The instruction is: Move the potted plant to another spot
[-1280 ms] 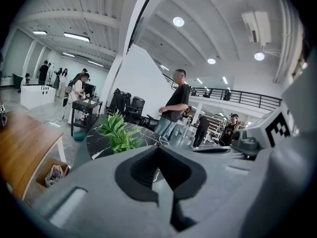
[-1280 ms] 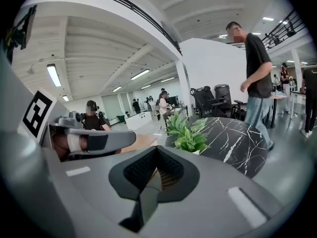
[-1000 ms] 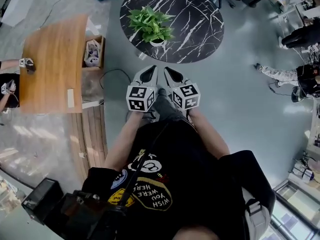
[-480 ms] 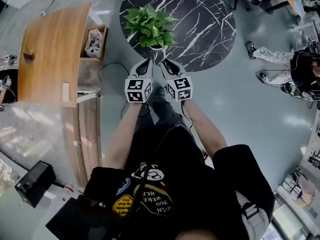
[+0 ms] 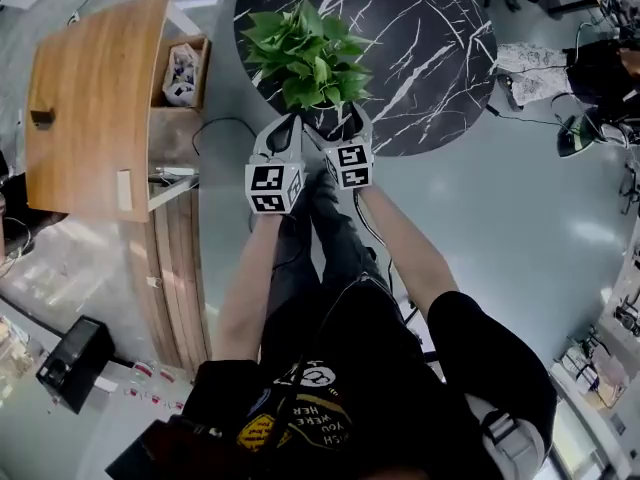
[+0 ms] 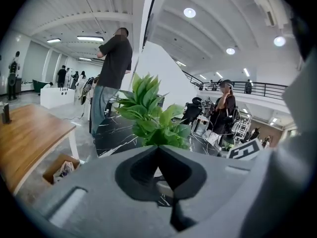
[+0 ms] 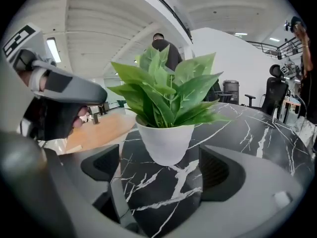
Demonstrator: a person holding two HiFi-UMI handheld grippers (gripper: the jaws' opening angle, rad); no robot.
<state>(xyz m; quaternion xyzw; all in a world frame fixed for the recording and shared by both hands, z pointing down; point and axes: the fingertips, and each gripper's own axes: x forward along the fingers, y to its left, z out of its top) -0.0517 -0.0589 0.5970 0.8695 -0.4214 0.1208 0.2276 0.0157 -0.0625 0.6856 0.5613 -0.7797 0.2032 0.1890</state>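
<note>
Potted plant (image 5: 308, 50): upright on marble table (image 5: 430, 58), 8 o'clock edge; long axis vertical, leaves upward.
Right gripper (image 5: 348, 120), plant's 5 o'clock: jaws just been opening, wide; pot (image 7: 166, 143) ahead, nothing between. We judge them spread for pot's girth.
Left gripper (image 5: 290, 123), 6 o'clock: jaws together, empty.

A: Way in to the potted plant (image 7: 166, 133)?

B: Clear from the near side. Right gripper (image 7: 163, 170): jaws have just been opening, wide apart, nothing between them. The potted plant stands just ahead, with bare black table (image 7: 257, 128) on both sides of it.

A: In the way?

B: Leaves (image 7: 163, 88) spread wider than the base. Left gripper (image 5: 290, 121), jaws together, crowds the right one's left side. Wooden table (image 5: 90, 98) and open box (image 5: 180, 68) stand off left, across a strip of floor (image 5: 225, 118). A person (image 6: 111, 78) stands at the far edge of the black table.
</note>
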